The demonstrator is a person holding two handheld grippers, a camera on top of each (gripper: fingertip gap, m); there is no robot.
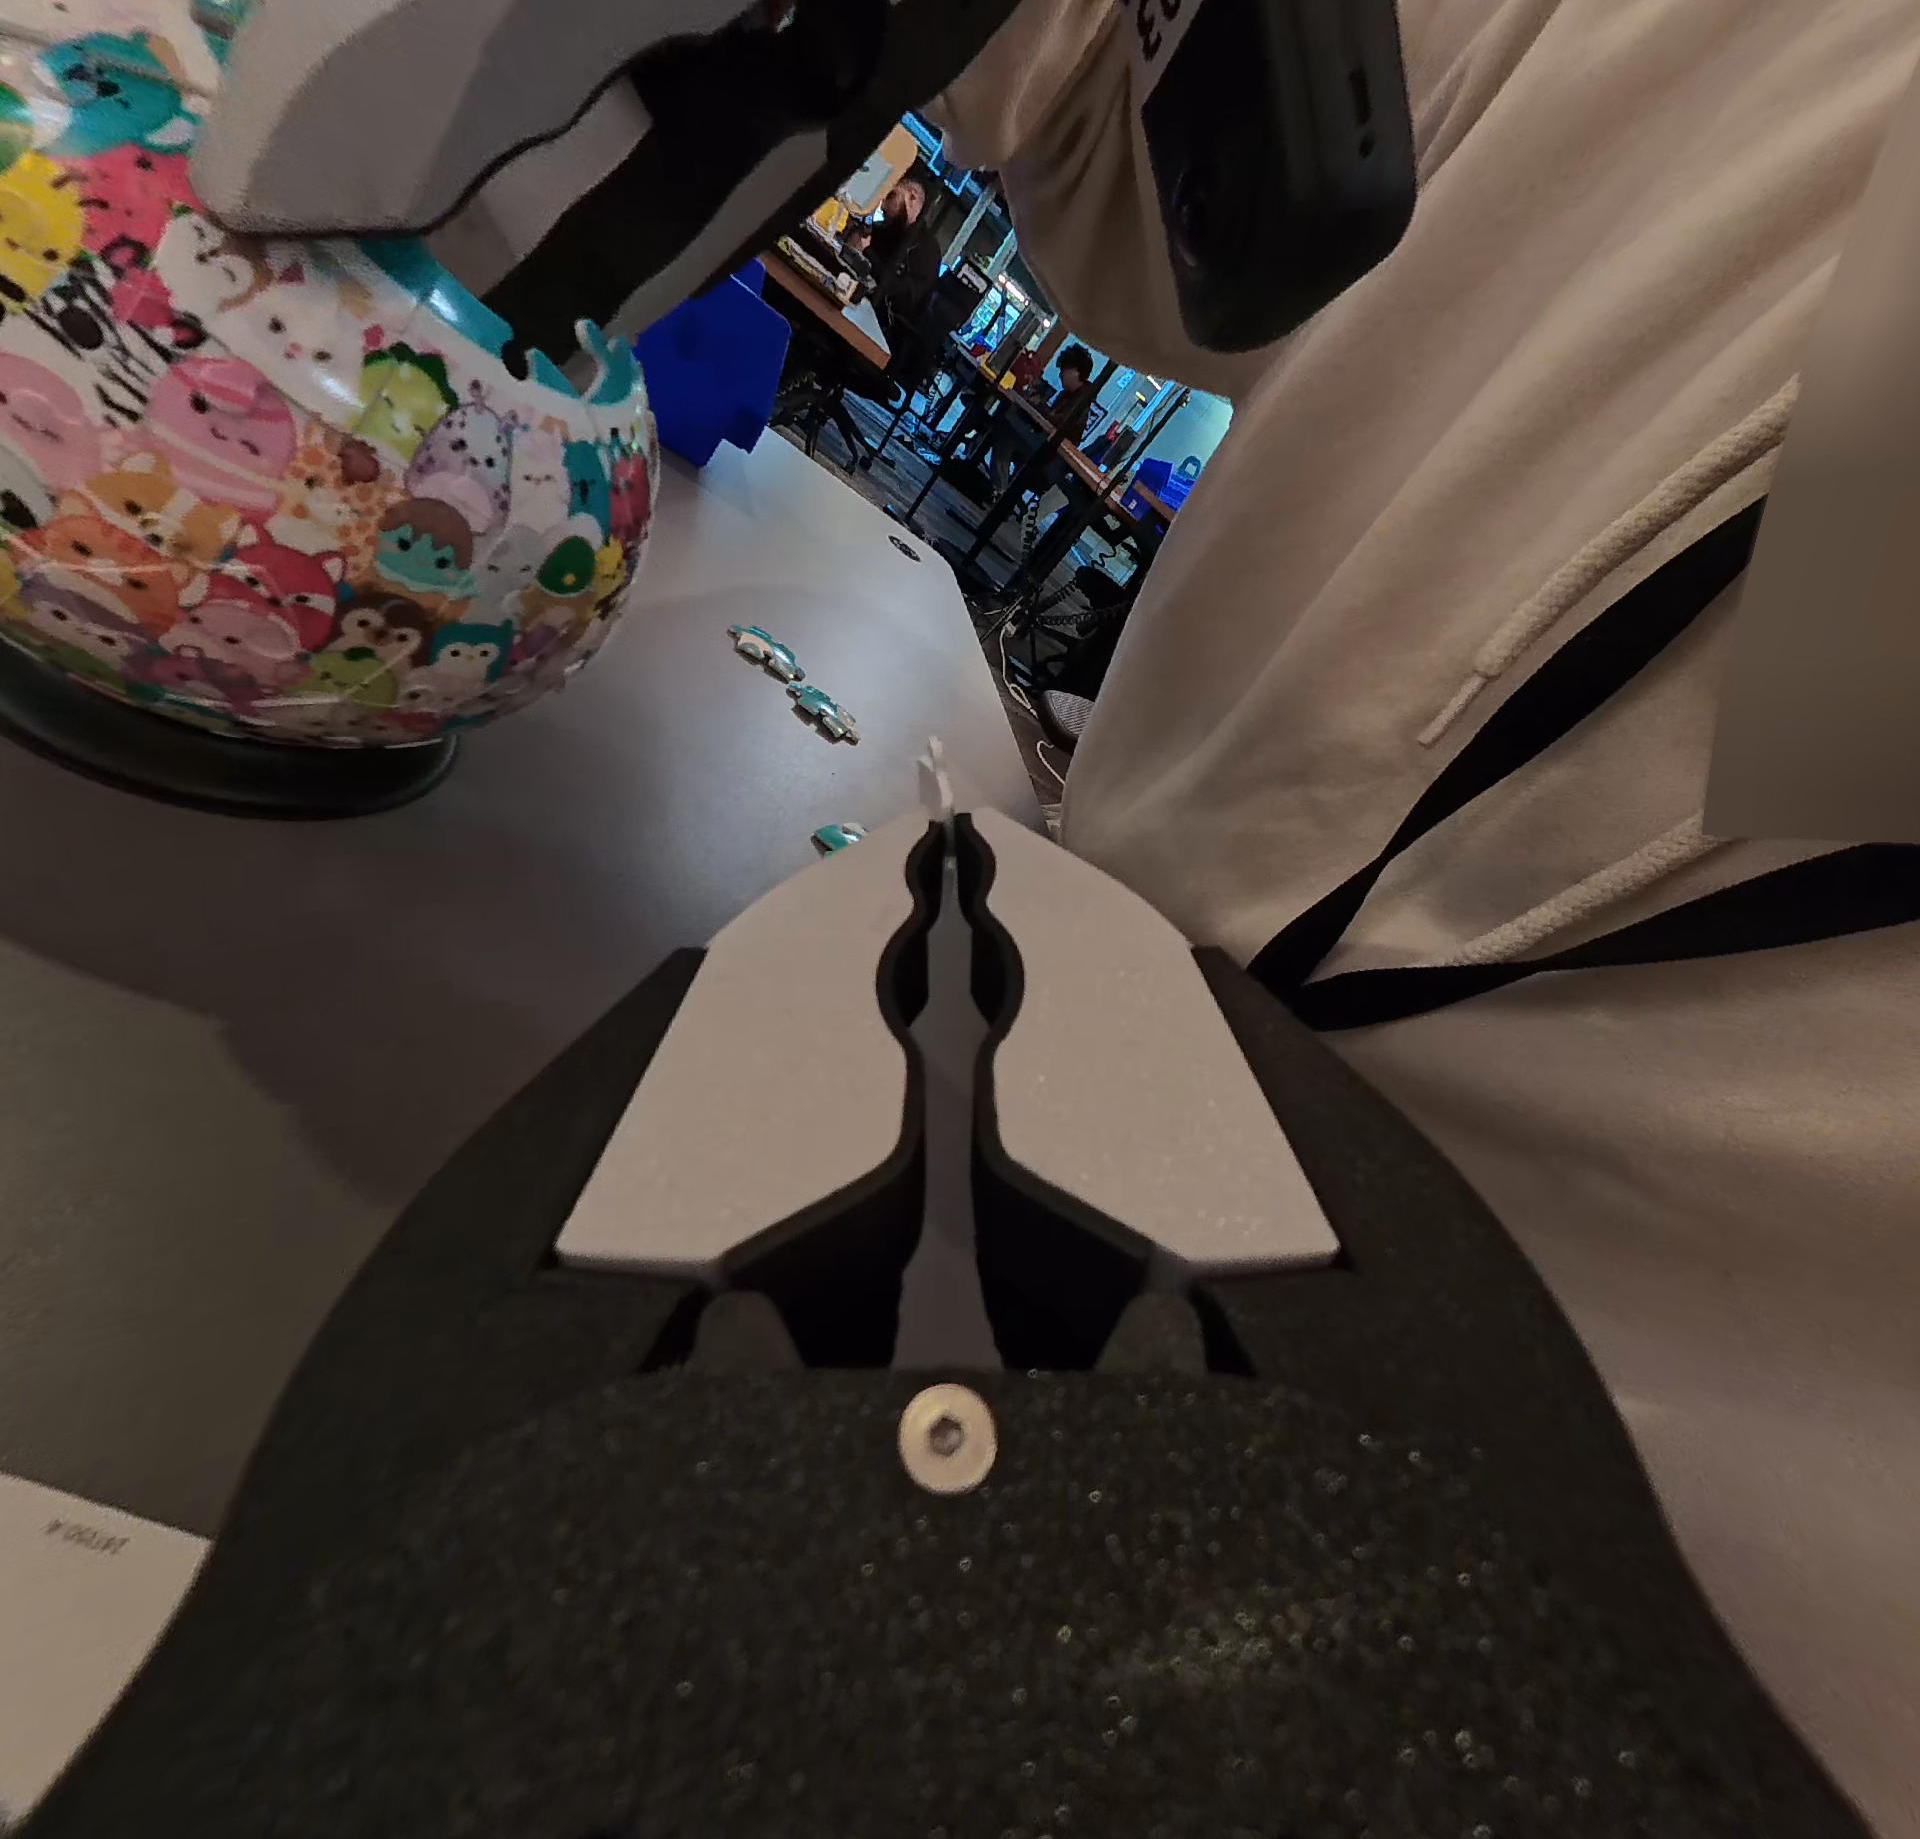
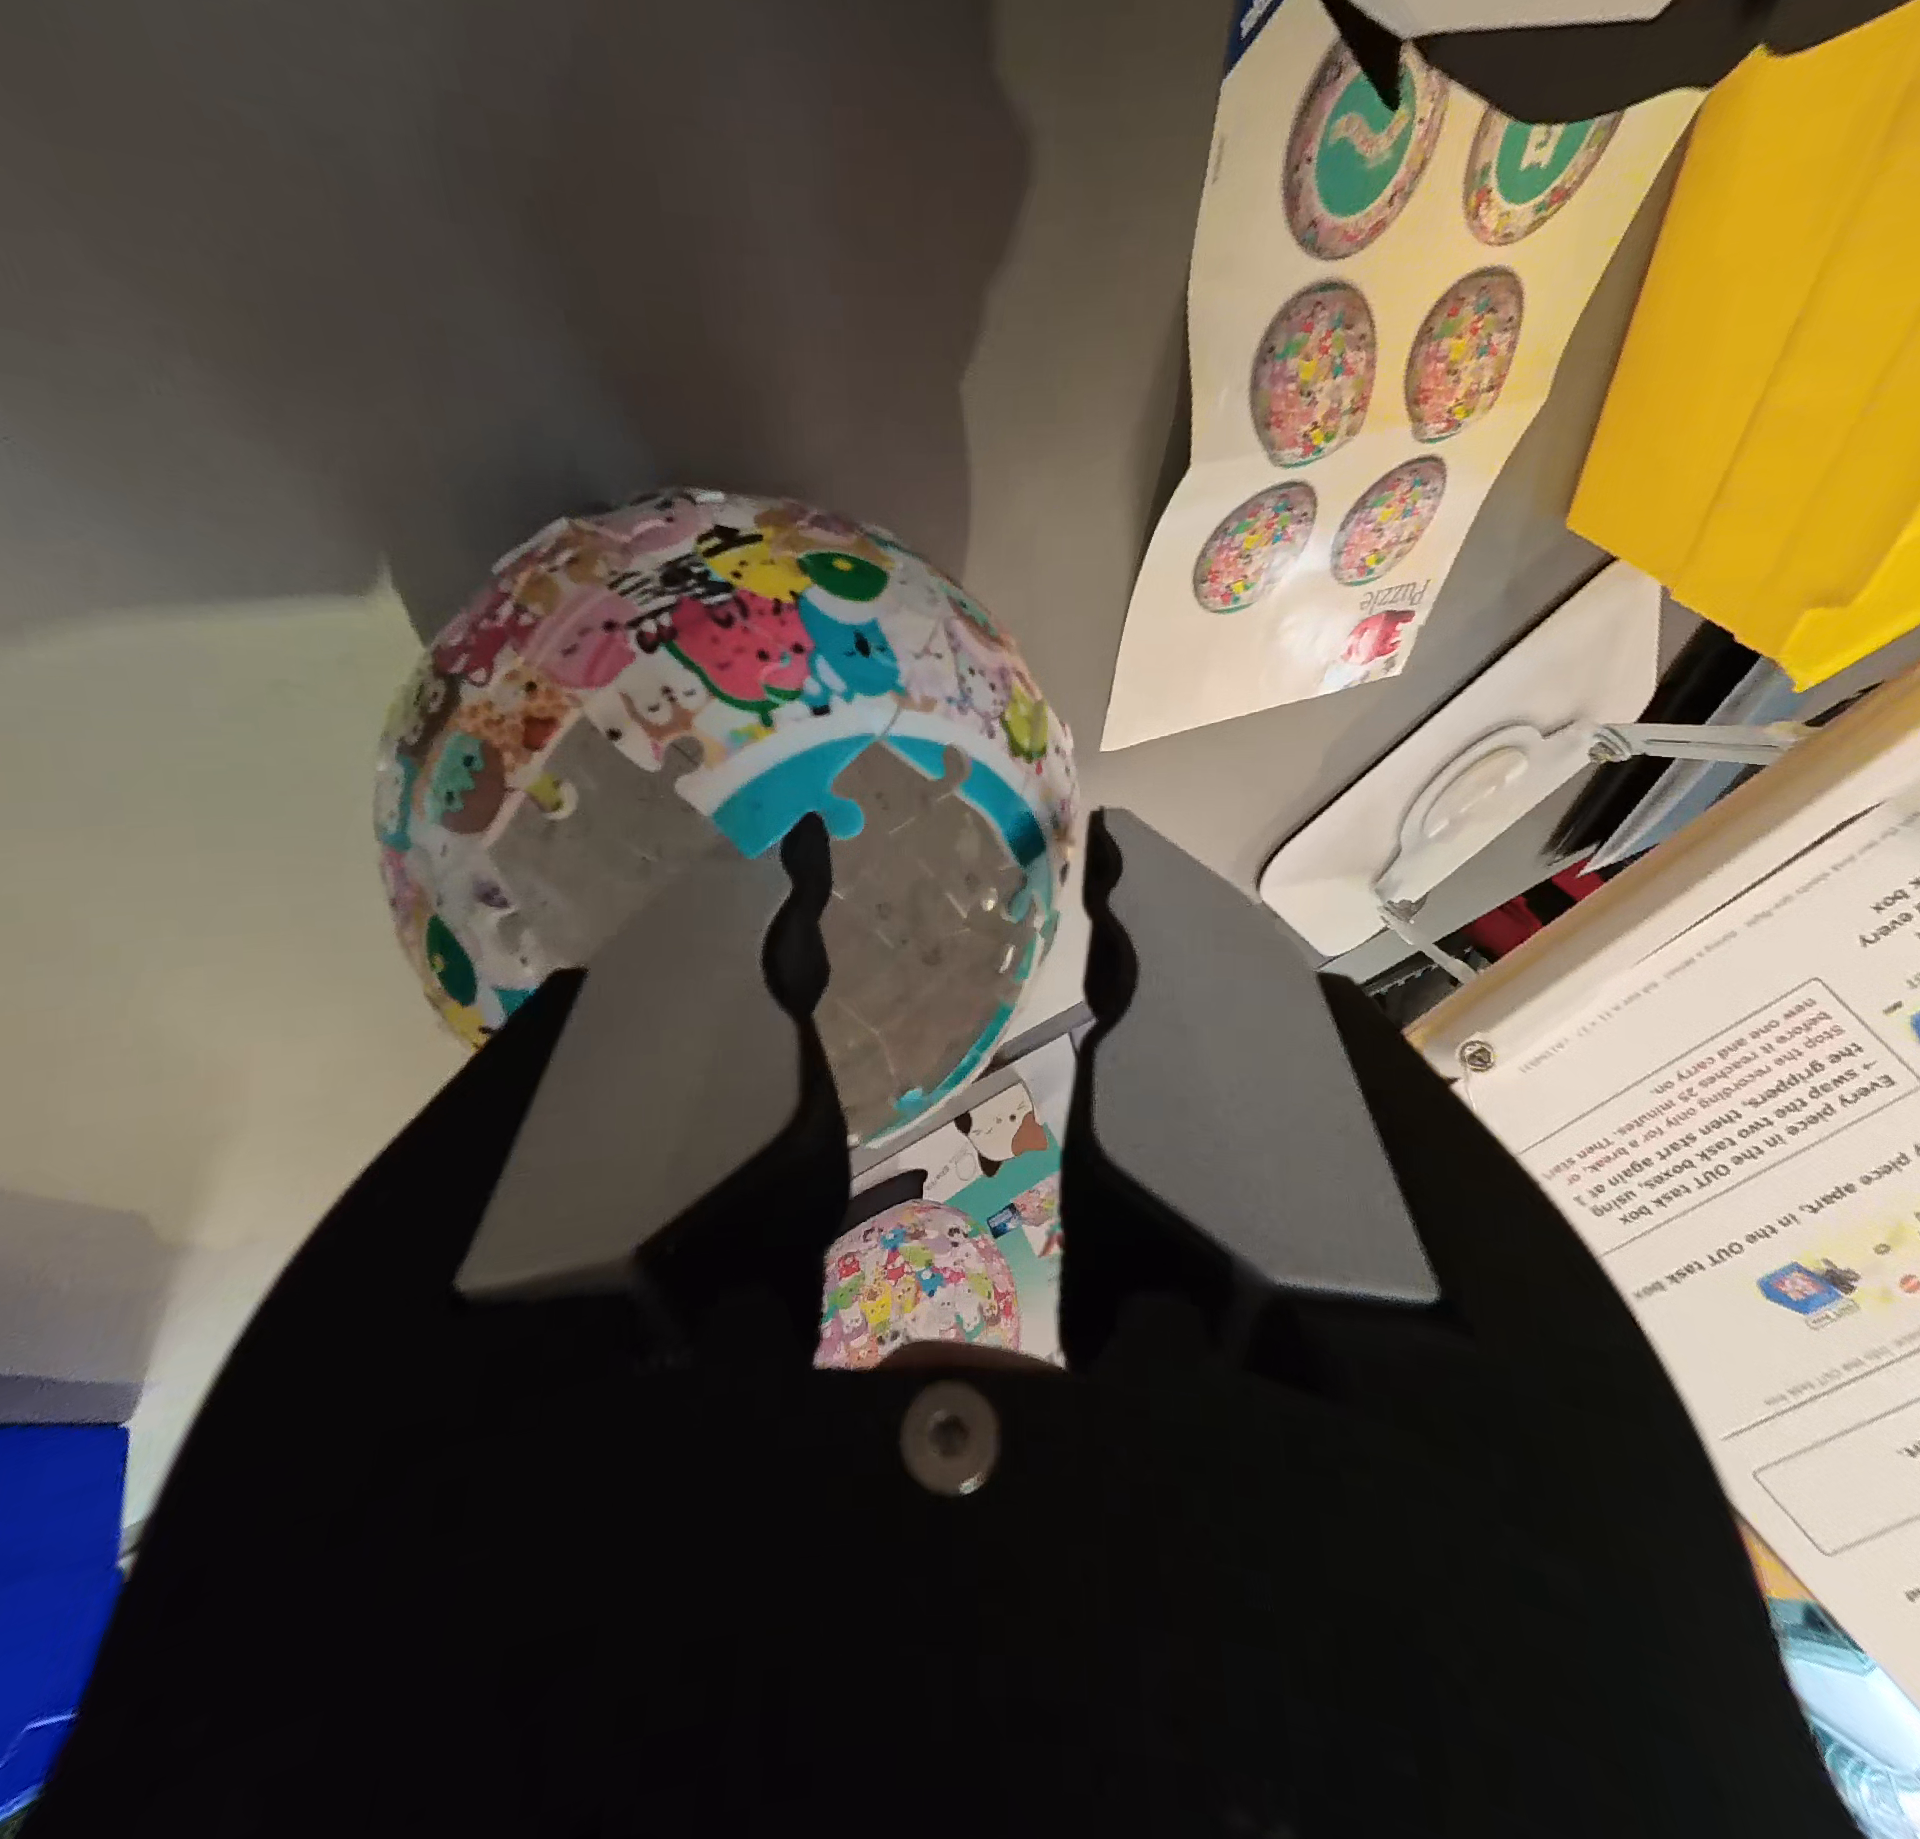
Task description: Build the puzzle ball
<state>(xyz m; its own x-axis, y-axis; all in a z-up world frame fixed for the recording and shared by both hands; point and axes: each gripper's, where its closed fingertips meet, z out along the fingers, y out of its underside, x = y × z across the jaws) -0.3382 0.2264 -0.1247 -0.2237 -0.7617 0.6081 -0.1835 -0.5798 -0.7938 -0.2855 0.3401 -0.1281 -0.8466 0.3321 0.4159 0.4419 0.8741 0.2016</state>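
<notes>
The colourful puzzle ball (image 1: 312,501) stands on a dark stand (image 1: 229,761) on the grey table, at the left of the left wrist view. My left gripper (image 1: 948,828) is shut on a thin puzzle piece (image 1: 933,781), seen edge on, low over the table to the right of the ball. Several teal loose pieces (image 1: 769,646) lie on the table beyond it. My right gripper (image 2: 951,833) is open and empty just above the ball (image 2: 727,667), over the gap in its shell (image 2: 914,916). The right gripper also shows over the ball in the left wrist view (image 1: 436,106).
A picture sheet of ball views (image 2: 1340,335) lies right of the ball, next to a yellow bin (image 2: 1787,335) and a printed sheet (image 2: 1714,1166). The puzzle box (image 2: 935,1270) lies under my right gripper. A blue bin (image 1: 717,376) stands behind. A person's cream hoodie (image 1: 1507,542) fills the right. One gripper's finger ends stand about 12 centimeters off the other's.
</notes>
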